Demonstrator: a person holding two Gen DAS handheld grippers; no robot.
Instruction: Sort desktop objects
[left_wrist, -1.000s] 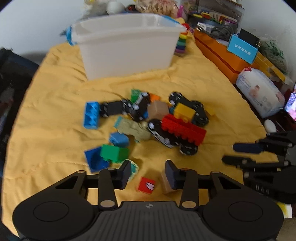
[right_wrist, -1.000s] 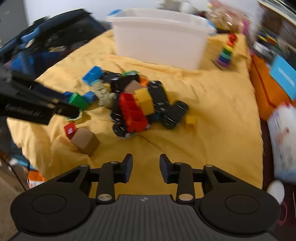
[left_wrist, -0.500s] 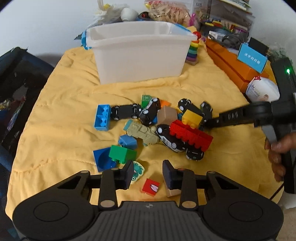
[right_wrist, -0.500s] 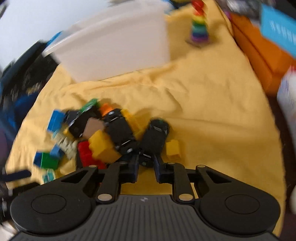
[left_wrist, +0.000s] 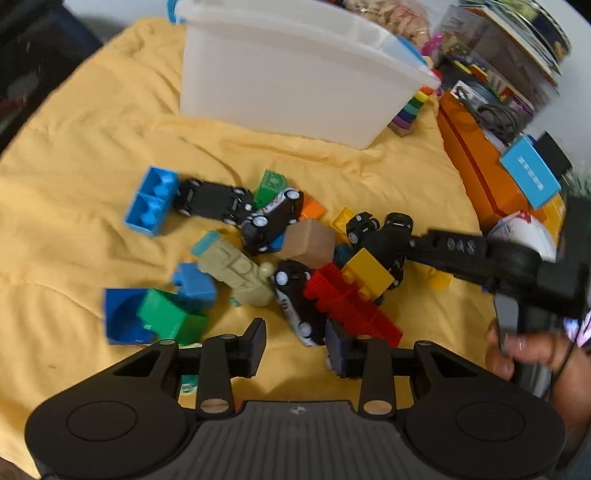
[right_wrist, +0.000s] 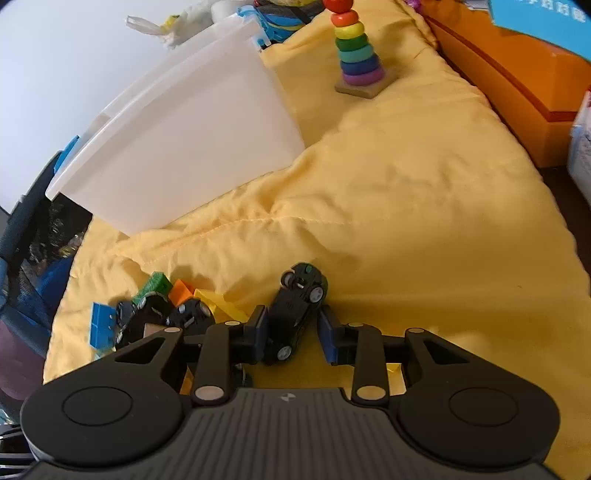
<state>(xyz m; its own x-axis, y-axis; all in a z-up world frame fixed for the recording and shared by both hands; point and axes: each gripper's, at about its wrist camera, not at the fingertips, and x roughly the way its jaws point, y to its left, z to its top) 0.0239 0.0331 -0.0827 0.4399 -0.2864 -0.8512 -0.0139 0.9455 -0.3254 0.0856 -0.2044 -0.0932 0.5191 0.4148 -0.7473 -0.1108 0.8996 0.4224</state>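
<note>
A pile of toys lies on the yellow cloth (left_wrist: 92, 147): black toy cars (left_wrist: 210, 201), red bricks (left_wrist: 351, 306), a yellow brick (left_wrist: 367, 271), blue bricks (left_wrist: 151, 205), a green brick (left_wrist: 166, 314) and a tan block (left_wrist: 308, 242). The white bin (left_wrist: 295, 74) stands behind the pile. My left gripper (left_wrist: 295, 341) is open and empty, just above the pile's near edge. My right gripper (right_wrist: 291, 330) is open, its fingers on either side of an upturned black toy car (right_wrist: 295, 306) at the pile's right; the left finger touches it. In the left wrist view it reaches in from the right (left_wrist: 450, 251).
A rainbow ring stacker (right_wrist: 356, 55) stands beyond the bin's right corner. Orange boxes (right_wrist: 517, 81) and a blue card (left_wrist: 530, 175) line the right edge. A dark bag (right_wrist: 40, 258) sits off the cloth's left side. Bare yellow cloth lies right of the pile.
My right gripper has moved in low over the pile's right side and now straddles a black car. My left gripper has moved forward and right, closer to the pile.
</note>
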